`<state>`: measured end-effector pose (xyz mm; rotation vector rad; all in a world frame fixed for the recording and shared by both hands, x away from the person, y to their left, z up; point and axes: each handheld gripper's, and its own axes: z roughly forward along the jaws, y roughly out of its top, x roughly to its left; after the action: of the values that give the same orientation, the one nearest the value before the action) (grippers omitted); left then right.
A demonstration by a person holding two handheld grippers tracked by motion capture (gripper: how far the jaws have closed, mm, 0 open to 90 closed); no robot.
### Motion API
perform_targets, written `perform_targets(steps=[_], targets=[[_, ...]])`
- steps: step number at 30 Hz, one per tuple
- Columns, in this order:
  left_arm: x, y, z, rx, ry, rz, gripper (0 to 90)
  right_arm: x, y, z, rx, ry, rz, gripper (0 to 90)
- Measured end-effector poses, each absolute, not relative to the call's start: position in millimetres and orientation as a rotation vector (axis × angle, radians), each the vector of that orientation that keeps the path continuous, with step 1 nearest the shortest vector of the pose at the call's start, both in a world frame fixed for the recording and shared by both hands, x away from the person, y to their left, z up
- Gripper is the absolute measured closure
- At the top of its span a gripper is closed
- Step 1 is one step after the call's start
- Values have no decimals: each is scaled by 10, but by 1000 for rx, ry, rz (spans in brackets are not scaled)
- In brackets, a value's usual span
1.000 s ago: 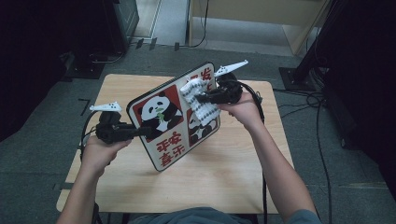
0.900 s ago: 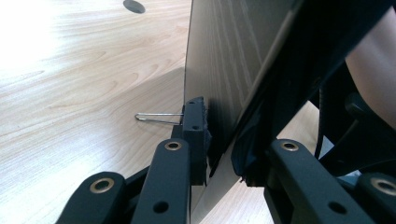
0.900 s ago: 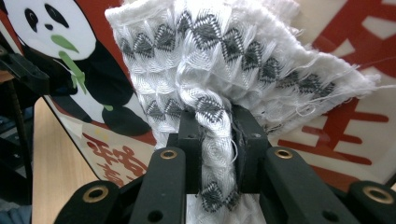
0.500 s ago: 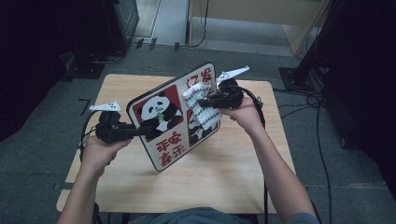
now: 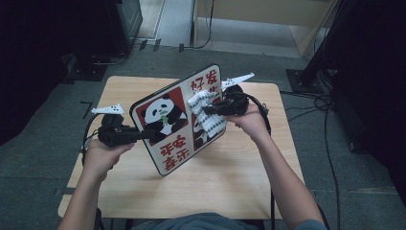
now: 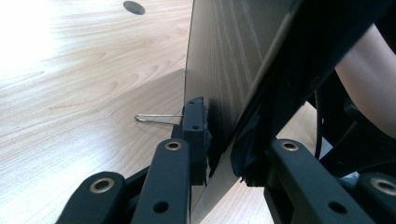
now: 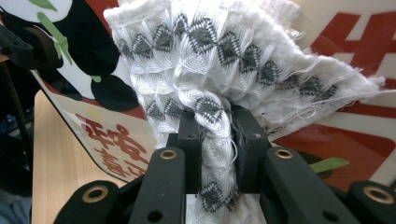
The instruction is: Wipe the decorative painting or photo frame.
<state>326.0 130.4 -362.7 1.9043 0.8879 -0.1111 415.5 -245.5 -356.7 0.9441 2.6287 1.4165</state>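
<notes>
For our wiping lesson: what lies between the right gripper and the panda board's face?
A white patterned cloth, clamped in the right gripper, lies against the panda board; the right gripper view shows it.

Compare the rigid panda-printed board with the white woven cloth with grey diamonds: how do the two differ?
The panda-printed board is stiff and flat; the white woven cloth with grey diamonds is soft and bunched. The board is far larger than the cloth and stands tilted, its lower edge near the wooden table; the cloth lies against the board's printed face. The left tool clamps the board's edge; the right tool pinches the cloth. Both are held.
</notes>
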Motion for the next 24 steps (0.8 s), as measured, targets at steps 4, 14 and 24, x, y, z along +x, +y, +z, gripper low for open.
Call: perform_targets(steps=[4, 14, 24], targets=[[3259, 1304, -3627, 1904, 889, -111, 766, 4145, -2462, -3626, 948, 2640, 1401, 769], [3260, 1306, -3630, 1902, 887, -115, 765, 4118, -2471, -3741, 954, 2655, 1372, 768], [3262, 1310, -3638, 1896, 886, -125, 761, 4111, -2482, -3870, 989, 2692, 1325, 767]])
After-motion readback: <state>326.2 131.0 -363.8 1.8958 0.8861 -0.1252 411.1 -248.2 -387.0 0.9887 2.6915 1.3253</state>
